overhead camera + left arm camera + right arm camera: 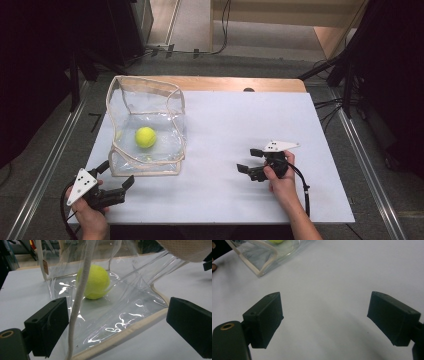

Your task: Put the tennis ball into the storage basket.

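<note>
A yellow-green tennis ball lies inside a clear plastic bag with cream trim at the table's left. In the left gripper view the ball rests on the bag's floor behind the cream rim. My left gripper is open at the bag's near left corner, jaws spread wide and empty. My right gripper is open over bare white table right of the bag, nothing between its jaws. In the right gripper view the bag's corner lies at the top left.
The white table top has a wooden strip along its far edge. Dark stands and cables flank the table on the floor. A cable trails from my right gripper.
</note>
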Available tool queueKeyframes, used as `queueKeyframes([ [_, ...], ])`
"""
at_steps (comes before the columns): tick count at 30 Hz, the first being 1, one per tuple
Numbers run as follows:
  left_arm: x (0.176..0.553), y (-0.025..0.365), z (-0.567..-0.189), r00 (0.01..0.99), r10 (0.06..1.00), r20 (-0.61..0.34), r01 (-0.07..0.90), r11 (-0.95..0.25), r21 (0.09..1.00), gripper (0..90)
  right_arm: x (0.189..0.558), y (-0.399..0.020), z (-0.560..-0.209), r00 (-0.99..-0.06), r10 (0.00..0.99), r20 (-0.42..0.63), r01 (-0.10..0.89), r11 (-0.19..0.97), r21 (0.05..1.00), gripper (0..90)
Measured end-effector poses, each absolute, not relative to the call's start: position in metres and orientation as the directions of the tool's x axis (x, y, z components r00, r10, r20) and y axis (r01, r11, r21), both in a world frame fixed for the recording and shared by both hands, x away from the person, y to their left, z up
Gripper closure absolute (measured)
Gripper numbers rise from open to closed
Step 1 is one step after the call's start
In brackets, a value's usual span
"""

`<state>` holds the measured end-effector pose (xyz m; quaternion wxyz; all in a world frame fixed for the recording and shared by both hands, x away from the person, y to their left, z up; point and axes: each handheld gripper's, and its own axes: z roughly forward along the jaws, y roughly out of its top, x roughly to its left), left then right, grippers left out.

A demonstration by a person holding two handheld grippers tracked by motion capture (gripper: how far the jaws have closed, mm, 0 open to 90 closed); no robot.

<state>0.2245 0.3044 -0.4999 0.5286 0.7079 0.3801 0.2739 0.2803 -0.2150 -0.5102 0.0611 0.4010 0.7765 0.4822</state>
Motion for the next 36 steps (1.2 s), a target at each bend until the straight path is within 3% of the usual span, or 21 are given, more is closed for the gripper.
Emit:
queueKeyframes([
  [36, 0.225, 0.304, -0.5, 0.56, 0.829, -0.011, 0.252, -0.158, 0.955, 4.4, 0.272, -0.245, -0.515, -0.626, 0.723, 0.291, 0.573, 0.174, 0.801, 10.9],
])
